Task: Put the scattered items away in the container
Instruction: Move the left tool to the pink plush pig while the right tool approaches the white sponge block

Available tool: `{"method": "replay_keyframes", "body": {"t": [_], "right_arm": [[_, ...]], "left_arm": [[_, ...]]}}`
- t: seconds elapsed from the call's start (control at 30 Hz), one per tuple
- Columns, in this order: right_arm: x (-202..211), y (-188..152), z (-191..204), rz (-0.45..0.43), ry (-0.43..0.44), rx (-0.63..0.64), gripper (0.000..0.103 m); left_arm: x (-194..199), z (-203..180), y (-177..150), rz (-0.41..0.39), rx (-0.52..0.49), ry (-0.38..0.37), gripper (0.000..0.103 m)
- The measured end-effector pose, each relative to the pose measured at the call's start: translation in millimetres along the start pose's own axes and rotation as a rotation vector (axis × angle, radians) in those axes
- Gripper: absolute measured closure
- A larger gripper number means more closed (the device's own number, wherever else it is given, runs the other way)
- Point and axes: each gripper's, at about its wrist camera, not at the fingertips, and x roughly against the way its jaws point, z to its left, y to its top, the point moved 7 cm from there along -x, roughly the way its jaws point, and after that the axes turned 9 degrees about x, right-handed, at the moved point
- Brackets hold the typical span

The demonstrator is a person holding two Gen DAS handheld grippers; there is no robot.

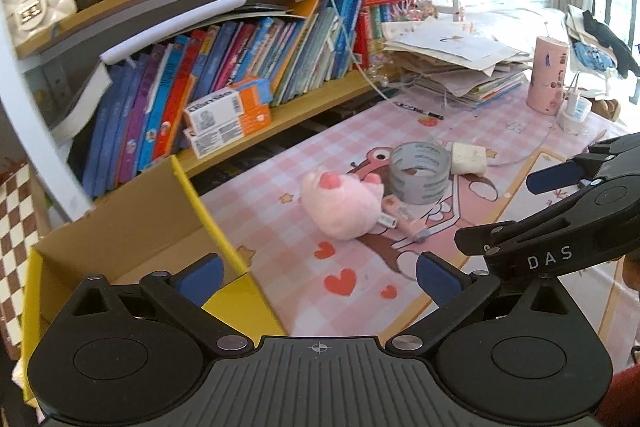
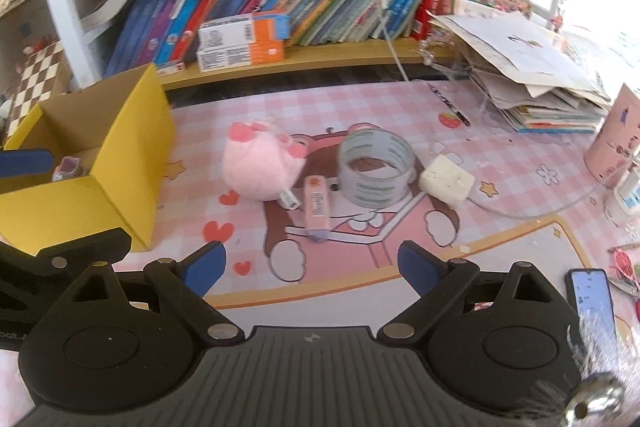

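A yellow cardboard box (image 1: 224,227) (image 2: 132,131) stands open at the left of the pink desk mat, with a small item (image 2: 66,167) inside. On the mat lie a pink plush toy (image 1: 340,205) (image 2: 260,167), a grey tape roll (image 1: 420,173) (image 2: 376,167), a pink tube (image 1: 404,219) (image 2: 316,205) and a white block (image 1: 468,157) (image 2: 446,181). My left gripper (image 1: 316,275) is open and empty, over the box's near right corner. My right gripper (image 2: 312,263) is open and empty, in front of the tube; it also shows in the left wrist view (image 1: 560,211).
A bookshelf (image 2: 320,59) full of books runs along the back. A stack of papers (image 2: 532,79) and a pink cup (image 1: 548,79) stand at the right. A white cable (image 2: 520,213) trails from the block. A phone (image 2: 592,299) lies at the near right.
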Motion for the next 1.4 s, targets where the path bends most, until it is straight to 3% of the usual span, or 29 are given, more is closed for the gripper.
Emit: {"method": "replay_keyframes", "body": {"t": [0.43,0.8,1.4], "right_arm": [[-21,-2,-28,0.043,-0.037,-0.054,0.009],[-42,0,-60,0.06,-0.087,-0.094,0.009],[-75,-4,-88,0.095,-0.097,-0.137,0.012]], "left_arm": [[-30,-15,13,0.015,-0.012,-0.038,0.0],[-53,-30,19,0.008,-0.057,-0.037,0.0],[-88,-44,18,0.028,-0.068,-0.026,0.001]]}}
